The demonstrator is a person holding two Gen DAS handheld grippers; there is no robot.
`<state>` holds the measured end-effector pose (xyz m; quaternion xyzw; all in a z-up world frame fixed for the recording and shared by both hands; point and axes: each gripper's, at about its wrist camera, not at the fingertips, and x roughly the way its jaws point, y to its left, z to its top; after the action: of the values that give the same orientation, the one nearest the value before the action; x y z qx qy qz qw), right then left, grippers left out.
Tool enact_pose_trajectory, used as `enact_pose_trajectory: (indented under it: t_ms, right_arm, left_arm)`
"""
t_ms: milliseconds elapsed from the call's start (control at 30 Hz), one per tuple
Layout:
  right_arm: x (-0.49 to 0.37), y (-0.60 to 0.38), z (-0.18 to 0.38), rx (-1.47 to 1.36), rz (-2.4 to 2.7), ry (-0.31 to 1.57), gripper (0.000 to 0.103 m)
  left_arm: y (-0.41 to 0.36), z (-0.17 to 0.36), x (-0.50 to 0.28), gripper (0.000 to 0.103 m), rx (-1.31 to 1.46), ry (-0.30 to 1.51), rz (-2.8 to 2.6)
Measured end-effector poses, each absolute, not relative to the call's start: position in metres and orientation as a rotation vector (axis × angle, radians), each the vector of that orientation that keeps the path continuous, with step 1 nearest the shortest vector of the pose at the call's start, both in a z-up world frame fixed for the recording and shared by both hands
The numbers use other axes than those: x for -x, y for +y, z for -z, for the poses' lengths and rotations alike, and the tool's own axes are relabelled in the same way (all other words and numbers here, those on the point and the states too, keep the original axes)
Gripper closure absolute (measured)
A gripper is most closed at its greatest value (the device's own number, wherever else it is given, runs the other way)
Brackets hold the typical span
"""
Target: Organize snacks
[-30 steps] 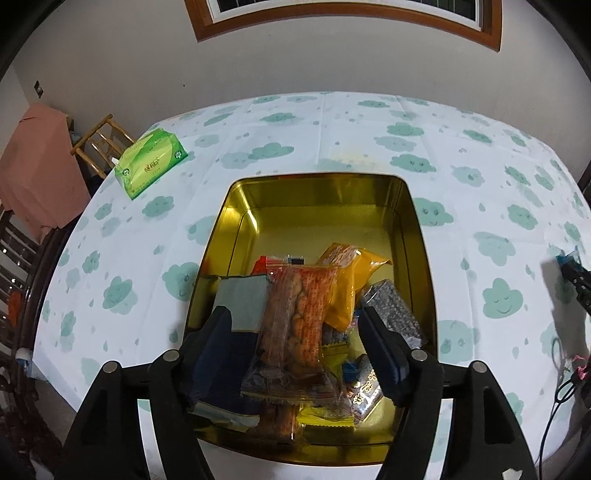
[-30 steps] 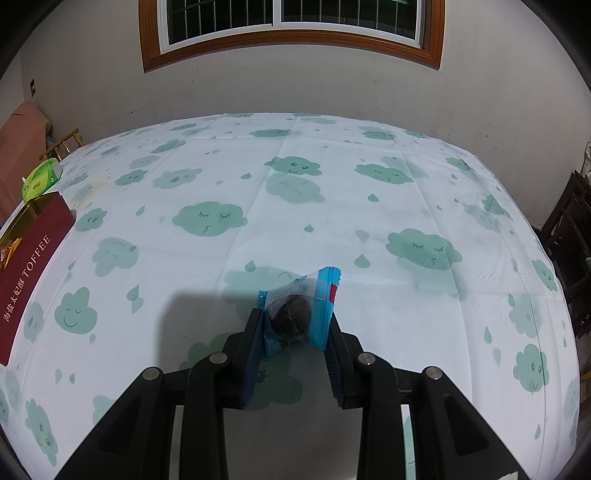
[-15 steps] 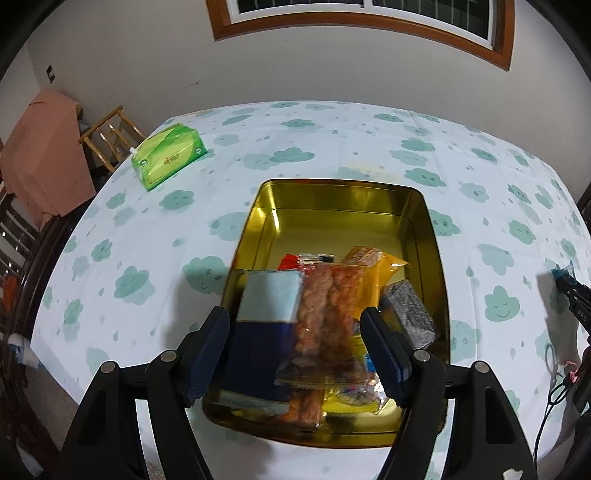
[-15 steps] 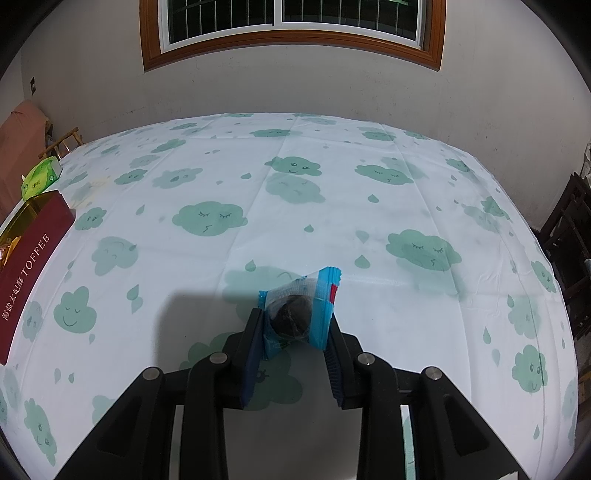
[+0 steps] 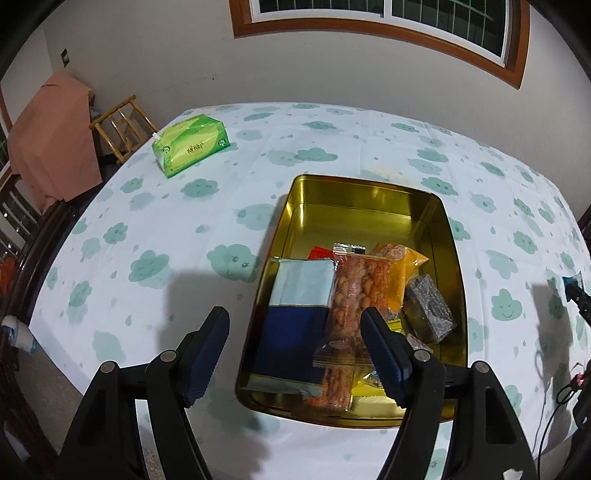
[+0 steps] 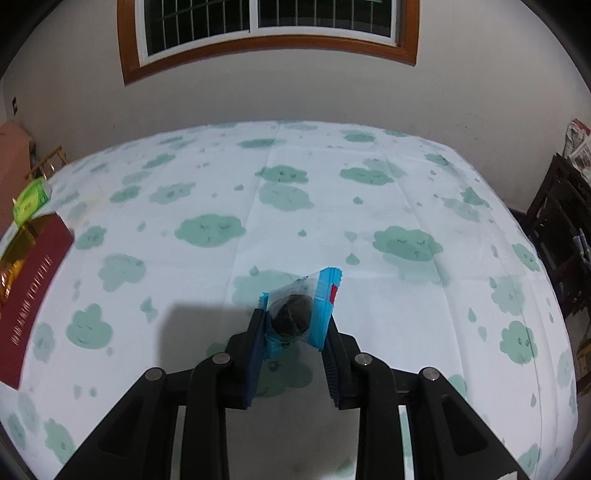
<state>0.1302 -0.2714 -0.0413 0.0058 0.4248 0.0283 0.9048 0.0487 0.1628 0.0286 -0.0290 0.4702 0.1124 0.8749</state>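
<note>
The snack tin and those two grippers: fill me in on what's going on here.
Someone is sorting snacks into a gold tin on a cloud-print table. The right gripper is shut on a small blue-wrapped snack, held above the cloth and away from the tin. The left gripper hangs open and empty over the tin's near end, where a blue packet, a peanut bag and other snacks lie.

Beige wall (image 6: 295, 96) with wood-framed window (image 6: 269, 29), dark outside; cloud-print cloth covers the surface (image 6: 295, 206); bamboo chair (image 5: 122, 127) and pink-draped furniture (image 5: 51, 133) at left; dark shelving (image 6: 565, 221) at right.
</note>
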Motion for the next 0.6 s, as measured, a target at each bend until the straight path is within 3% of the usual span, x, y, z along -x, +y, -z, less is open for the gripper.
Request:
enact_pose_trajectory:
  t_ms: [200, 600]
  right_arm:
    - [-0.116, -0.235, 0.01, -0.033, -0.171, 0.842, 0.074]
    - [-0.077, -0.062, -0.027, 0.073, -0.588, 0.808, 0.074]
  left_arm:
    - [0.171, -0.029, -0.042, 0.028, 0.065, 0.968, -0.249]
    - [0.195, -0.024, -0.029, 0.028, 0.075, 0.982, -0.272]
